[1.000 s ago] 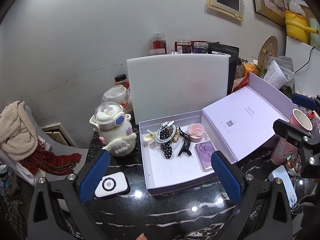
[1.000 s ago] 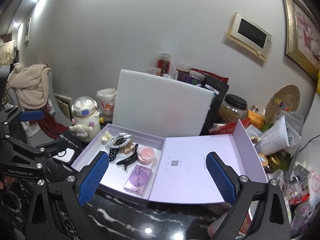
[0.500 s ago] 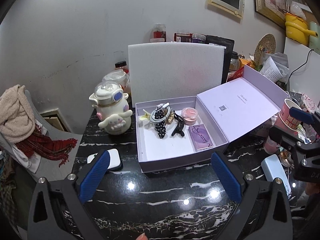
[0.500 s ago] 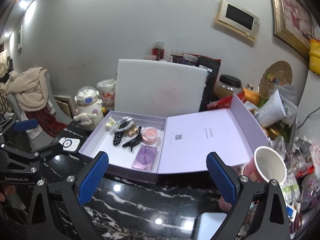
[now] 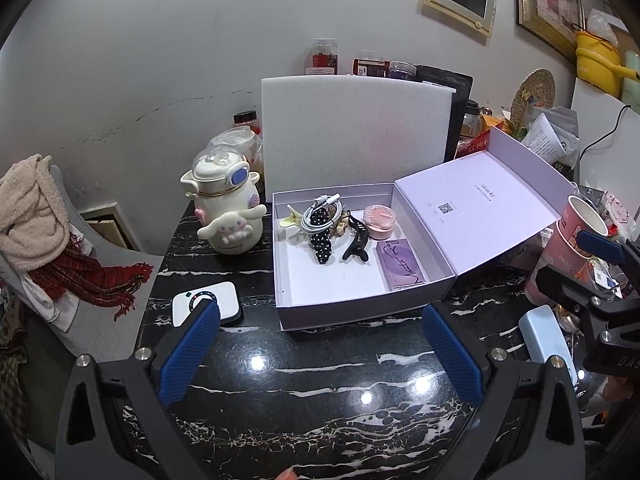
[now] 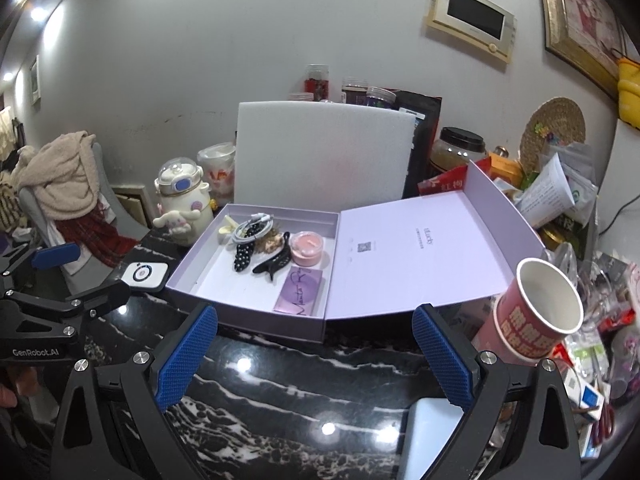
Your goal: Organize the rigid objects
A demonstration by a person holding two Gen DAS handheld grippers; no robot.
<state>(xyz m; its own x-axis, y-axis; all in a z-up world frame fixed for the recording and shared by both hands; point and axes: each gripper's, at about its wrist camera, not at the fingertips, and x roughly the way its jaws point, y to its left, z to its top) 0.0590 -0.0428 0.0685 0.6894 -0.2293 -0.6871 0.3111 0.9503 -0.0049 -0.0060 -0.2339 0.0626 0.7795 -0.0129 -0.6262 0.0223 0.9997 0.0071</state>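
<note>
An open lilac box (image 5: 352,314) (image 6: 248,322) sits on the black marble table (image 5: 320,392), its lid (image 5: 480,208) lying open to the right. Inside are a pink round jar (image 5: 379,221) (image 6: 306,247), a purple palette (image 5: 401,263) (image 6: 301,290), a black hair claw (image 5: 355,242), a polka-dot scrunchie (image 5: 322,244), a coiled white cable (image 5: 320,212) and a cream flower clip (image 5: 291,220). My left gripper (image 5: 320,352) is open and empty in front of the box. My right gripper (image 6: 314,356) is open and empty, also in front of it.
A white character kettle (image 5: 226,208) stands left of the box, a white device (image 5: 206,302) in front of it. A white foam board (image 5: 356,132) stands behind. Pink paper cups (image 6: 536,320), a pale blue case (image 5: 546,340) and clutter lie right. A chair with scarves (image 5: 48,240) is left.
Both grippers have pulled back and risen, so the box looks smaller and farther. The paper cups and blue case have come into view. Nothing in the box has moved.
</note>
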